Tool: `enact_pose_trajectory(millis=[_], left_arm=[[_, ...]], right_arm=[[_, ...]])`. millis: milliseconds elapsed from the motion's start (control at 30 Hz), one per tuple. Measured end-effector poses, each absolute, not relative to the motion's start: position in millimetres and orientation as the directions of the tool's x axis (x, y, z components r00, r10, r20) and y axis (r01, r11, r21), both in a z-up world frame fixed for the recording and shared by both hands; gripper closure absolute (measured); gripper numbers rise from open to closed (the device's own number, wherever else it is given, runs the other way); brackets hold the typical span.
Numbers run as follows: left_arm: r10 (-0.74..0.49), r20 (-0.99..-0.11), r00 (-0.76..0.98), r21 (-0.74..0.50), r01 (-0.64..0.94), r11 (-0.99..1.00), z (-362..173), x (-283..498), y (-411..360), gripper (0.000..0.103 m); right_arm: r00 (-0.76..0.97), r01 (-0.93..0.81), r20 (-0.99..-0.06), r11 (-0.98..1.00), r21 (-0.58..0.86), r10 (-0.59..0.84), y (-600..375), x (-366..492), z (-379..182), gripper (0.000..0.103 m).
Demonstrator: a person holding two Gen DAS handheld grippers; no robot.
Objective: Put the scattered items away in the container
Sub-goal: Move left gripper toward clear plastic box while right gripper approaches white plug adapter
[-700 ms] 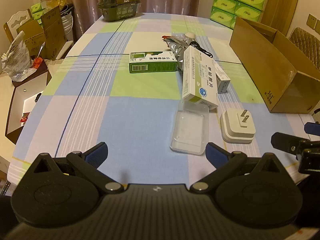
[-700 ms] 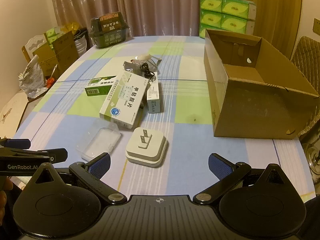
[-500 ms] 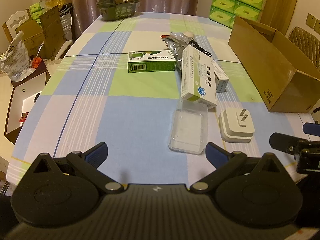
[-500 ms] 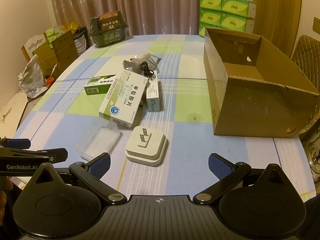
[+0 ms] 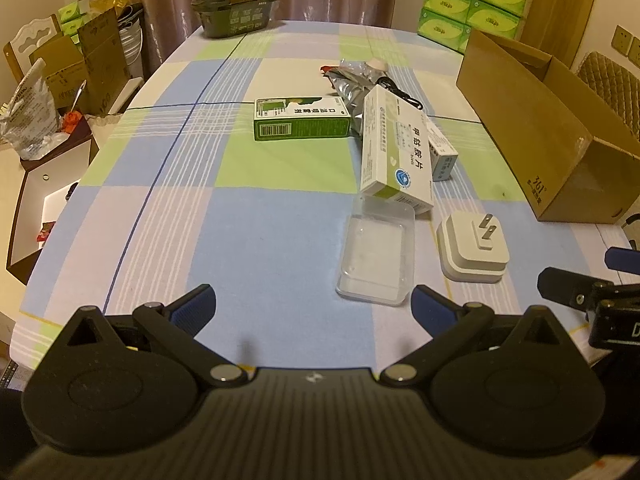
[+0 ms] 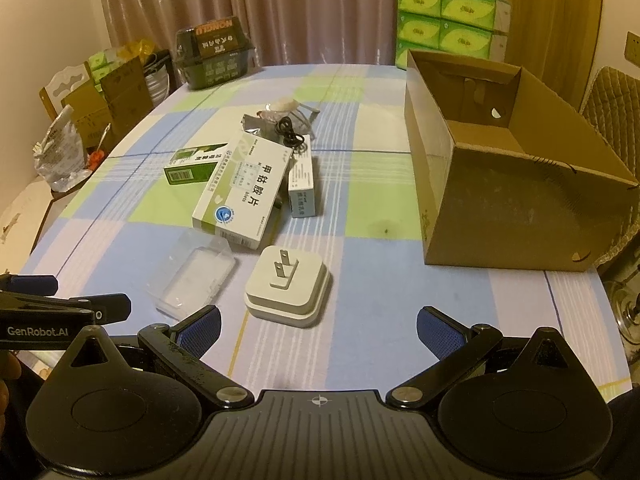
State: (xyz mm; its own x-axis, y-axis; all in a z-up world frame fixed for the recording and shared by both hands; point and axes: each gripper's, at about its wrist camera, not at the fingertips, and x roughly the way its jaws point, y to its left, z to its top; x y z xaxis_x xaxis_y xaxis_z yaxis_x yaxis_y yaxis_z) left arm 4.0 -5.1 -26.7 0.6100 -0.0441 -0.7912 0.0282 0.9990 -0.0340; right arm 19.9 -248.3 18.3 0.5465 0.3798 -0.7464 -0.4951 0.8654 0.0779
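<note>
An open cardboard box [image 6: 500, 184] stands on the table's right side; it also shows in the left wrist view [image 5: 532, 120]. Scattered left of it are a white plug adapter [image 6: 286, 290] [image 5: 472, 248], a clear plastic case [image 6: 192, 276] [image 5: 378, 256], a large white medicine box [image 6: 240, 192] [image 5: 394, 148], a small white box [image 6: 302, 186], a green box [image 5: 300, 118] [image 6: 188, 168], a silver foil pack [image 5: 352, 80] and a black cable [image 6: 292, 136]. My left gripper [image 5: 312, 306] is open just short of the clear case. My right gripper [image 6: 318, 326] is open just short of the adapter.
A dark green package [image 6: 214, 56] sits at the table's far end. Green tissue packs [image 6: 448, 24] are stacked behind the box. Cartons and bags [image 5: 60, 80] stand left of the table, and a chair [image 6: 612, 104] is at the right.
Both grippers have crept forward toward the items, which now sit slightly nearer the fingertips. Both stay open; nothing on the table moved.
</note>
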Motion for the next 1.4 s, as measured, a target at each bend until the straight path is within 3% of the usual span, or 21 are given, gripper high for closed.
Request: enact_pose_trajectory(millis=[567, 767, 1200, 1400], left_arm=[[-0.03, -0.807, 0.59, 0.028, 0.09, 0.996, -37, 14, -10, 0.001], [-0.022, -0.824, 0.566, 0.051, 0.113, 0.992, -43, 27, -8, 0.001], [-0.077, -0.848, 0.524, 0.082, 0.273, 0.959, -50, 56, -34, 0.002], [-0.072, -0.859, 0.507, 0.096, 0.299, 0.95, -57, 63, -34, 0.002]], right_arm=[[0.535, -0.529, -0.763, 0.848, 0.031, 0.362, -243, 24, 4, 0.002], [0.518, -0.515, -0.767, 0.854, 0.075, 0.379, -243, 33, -6, 0.002], [0.513, -0.52, -0.753, 0.847, 0.109, 0.412, -231, 44, -15, 0.002], [0.507, -0.51, -0.754, 0.851, 0.128, 0.417, -227, 55, -19, 0.013]])
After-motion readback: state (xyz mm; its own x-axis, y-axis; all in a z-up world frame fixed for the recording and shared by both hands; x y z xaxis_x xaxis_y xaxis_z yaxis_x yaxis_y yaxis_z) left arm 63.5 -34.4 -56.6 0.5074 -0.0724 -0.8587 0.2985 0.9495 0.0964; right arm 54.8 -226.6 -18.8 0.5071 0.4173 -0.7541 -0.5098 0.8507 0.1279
